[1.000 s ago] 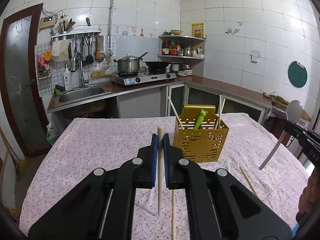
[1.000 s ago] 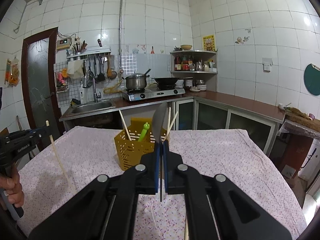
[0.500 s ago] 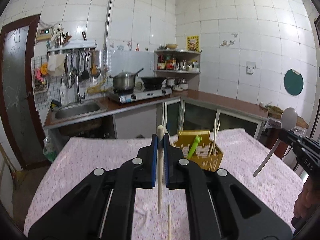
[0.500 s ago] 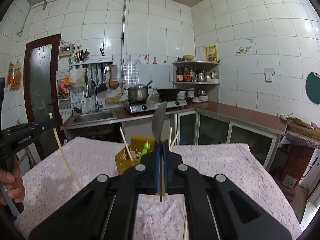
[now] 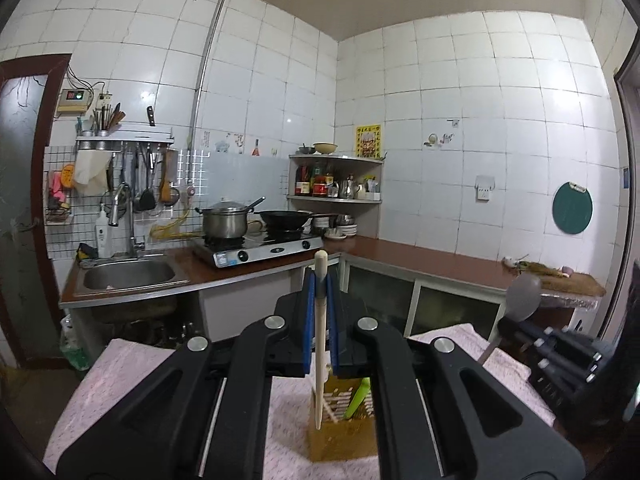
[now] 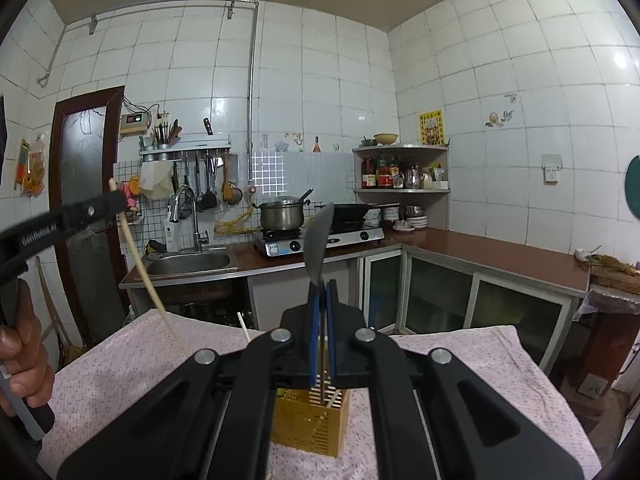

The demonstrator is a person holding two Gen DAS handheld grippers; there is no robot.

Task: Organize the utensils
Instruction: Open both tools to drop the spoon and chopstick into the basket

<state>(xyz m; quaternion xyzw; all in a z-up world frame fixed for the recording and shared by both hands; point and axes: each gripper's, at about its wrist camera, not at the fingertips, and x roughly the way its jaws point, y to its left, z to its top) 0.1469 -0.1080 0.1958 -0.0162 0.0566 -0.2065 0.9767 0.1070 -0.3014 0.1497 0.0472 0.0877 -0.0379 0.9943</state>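
Moved since a second ago: both my tools have come in over the yellow holder (image 5: 340, 434), which has slid from mid-frame to low under the fingers in both wrist views
Left tool (image 5: 320, 328): pressed together on a pale wooden chopstick (image 5: 319, 344), pinching it near its rounded top end
Chopstick: slim, light wood, held upright; its lower tip hangs over the holder's near left corner, and I cannot tell if it is inside yet
Right tool (image 6: 320, 336): closed on the thin handle of a grey spoon (image 6: 318, 240), with the bowl standing up above the fingers
Spoon: dull grey oval bowl seen edge-on from my right wrist; the narrow metal-looking handle runs down toward the holder's open top
Holder: boxy, mustard yellow, slotted walls, standing on the pink flowered cloth (image 6: 460, 356) of the counter
Inside the holder: a green utensil (image 5: 358, 396) leaning, plus pale sticks
From the right wrist: my left hand (image 6: 22, 356) grips its tool at the left edge
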